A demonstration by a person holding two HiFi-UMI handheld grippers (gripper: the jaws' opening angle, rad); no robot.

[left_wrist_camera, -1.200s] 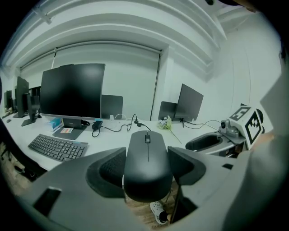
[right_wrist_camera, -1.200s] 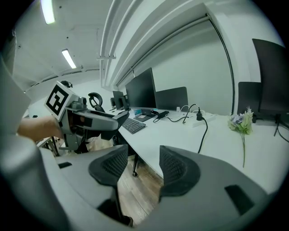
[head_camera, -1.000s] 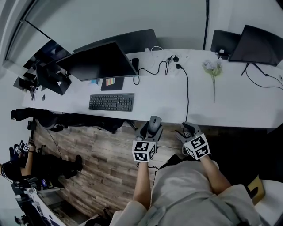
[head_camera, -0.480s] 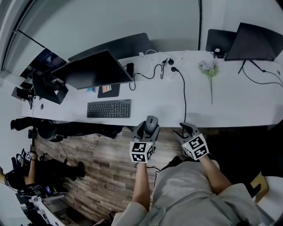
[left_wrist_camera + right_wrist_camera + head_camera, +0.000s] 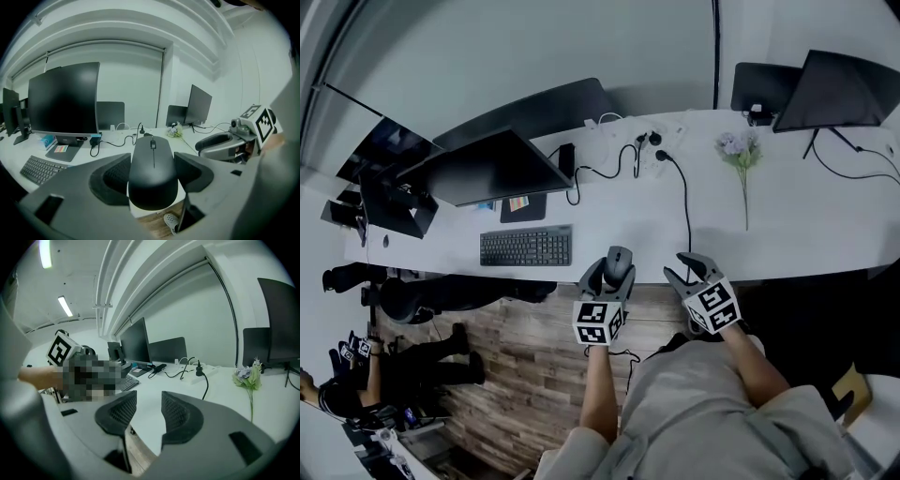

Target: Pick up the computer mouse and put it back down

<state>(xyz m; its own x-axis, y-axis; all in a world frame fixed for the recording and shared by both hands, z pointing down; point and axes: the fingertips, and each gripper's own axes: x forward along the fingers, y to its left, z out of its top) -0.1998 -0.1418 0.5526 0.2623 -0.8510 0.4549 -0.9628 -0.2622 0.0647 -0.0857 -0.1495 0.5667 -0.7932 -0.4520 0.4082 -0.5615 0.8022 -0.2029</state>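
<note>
Gripping the mouse (image 5: 153, 173) by its sides, the left gripper (image 5: 612, 275) has both jaws pressed against it at the near edge of the white desk (image 5: 797, 234), right of the keyboard (image 5: 526, 247). Whether the mouse rests on the desk I cannot tell. Just beside it, the right gripper (image 5: 146, 401) hangs at the same edge, its jaws partly apart, having just been closing, with nothing between them.

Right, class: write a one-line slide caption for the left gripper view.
Left gripper clamped on a black computer mouse at the white desk's near edge, monitor and keyboard beyond.
</note>
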